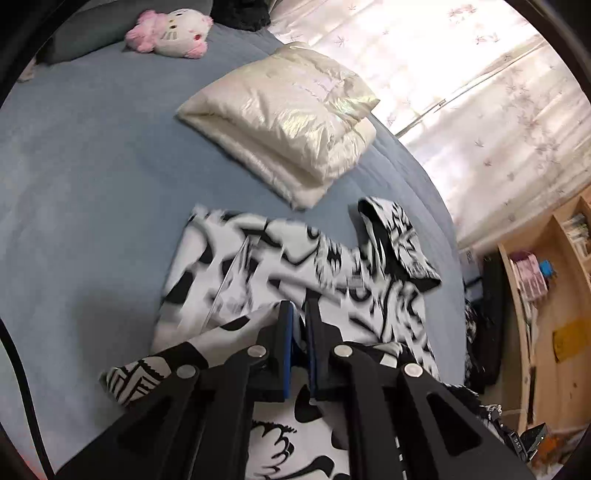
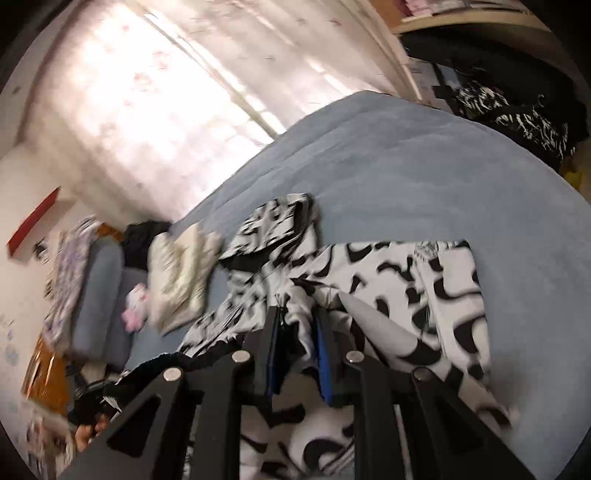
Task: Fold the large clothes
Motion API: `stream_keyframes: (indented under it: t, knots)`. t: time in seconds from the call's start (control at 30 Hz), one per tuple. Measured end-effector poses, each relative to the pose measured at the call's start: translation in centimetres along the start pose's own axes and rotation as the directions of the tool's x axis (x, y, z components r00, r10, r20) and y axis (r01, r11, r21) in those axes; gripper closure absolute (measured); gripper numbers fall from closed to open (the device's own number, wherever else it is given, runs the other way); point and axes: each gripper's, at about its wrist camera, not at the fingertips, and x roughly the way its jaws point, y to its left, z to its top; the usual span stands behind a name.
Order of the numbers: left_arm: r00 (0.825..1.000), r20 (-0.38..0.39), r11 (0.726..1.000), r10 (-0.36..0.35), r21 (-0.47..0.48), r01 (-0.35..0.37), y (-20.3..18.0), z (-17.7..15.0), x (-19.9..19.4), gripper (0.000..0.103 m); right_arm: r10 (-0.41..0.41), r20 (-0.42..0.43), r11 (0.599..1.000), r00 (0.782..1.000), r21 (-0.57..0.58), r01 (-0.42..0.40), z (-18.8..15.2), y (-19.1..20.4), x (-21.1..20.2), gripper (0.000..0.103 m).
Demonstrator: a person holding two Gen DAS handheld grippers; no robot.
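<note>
Left wrist: both grippers angled down, each clamped on the black-and-white garment.

Patterned garment on bed, seemingly before folded jacket

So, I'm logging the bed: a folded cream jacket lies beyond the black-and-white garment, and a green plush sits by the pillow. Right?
Not quite: the plush is pink and white, not green, as the left wrist view shows. The folded cream jacket does lie beyond the black-and-white garment.
</note>
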Motion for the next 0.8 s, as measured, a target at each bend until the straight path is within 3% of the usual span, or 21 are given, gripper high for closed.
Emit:
stream_keyframes:
  t: [0.1,0.17,0.23,0.3,0.33,0.4,0.47,0.57,0.8]
  knots:
    - [0.997,0.064,0.999,0.04,0.032,-0.042,-1.0,2.2,2.9,0.098,-0.068,0.031,0.998,0.997,-0.011,0.068,2.5,-1.3,4.5,0.086]
    - [0.997,0.059,0.998,0.041,0.043,-0.044,-1.3,3.5,5.3,0.091,-0.074,0.02,0.997,0.997,0.013,0.074,4.3,-2.6,7.8,0.086]
    - [0.998,0.016,0.995,0.065,0.073,-0.066,-1.3,3.8,7.8,0.066,-0.101,-0.019,0.994,0.995,0.035,0.102,5.6,-3.8,10.5,0.085]
    - [0.995,-0.058,0.99,0.08,0.125,-0.072,-1.4,3.5,10.1,0.054,-0.128,-0.065,0.991,0.99,0.038,0.131,6.0,-4.8,12.4,0.078]
    - [0.991,-0.106,0.984,0.081,0.167,-0.062,-1.5,3.0,11.3,0.053,-0.115,-0.109,0.992,0.987,0.041,0.12,6.1,-5.4,13.5,0.075]
    - [0.981,-0.17,0.969,0.093,0.241,-0.05,-1.5,2.2,12.9,0.052,-0.072,-0.184,0.996,0.98,0.044,0.082,5.6,-6.5,14.7,0.057]
    - [0.969,-0.216,0.952,0.117,0.304,-0.048,-1.4,1.2,14.1,0.046,-0.033,-0.243,0.999,0.969,0.03,0.041,4.8,-7.6,15.5,0.049]
    - [0.958,-0.254,0.929,0.136,0.368,-0.035,-0.7,0.2,15.0,0.041,-0.02,-0.287,1.0,0.958,0.002,0.021,3.6,-8.8,15.6,0.049]
    - [0.944,-0.305,0.912,0.123,0.41,0.013,-0.4,0.0,15.8,0.035,-0.009,-0.365,0.99,0.931,-0.135,-0.043,1.3,-8.9,15.9,0.049]
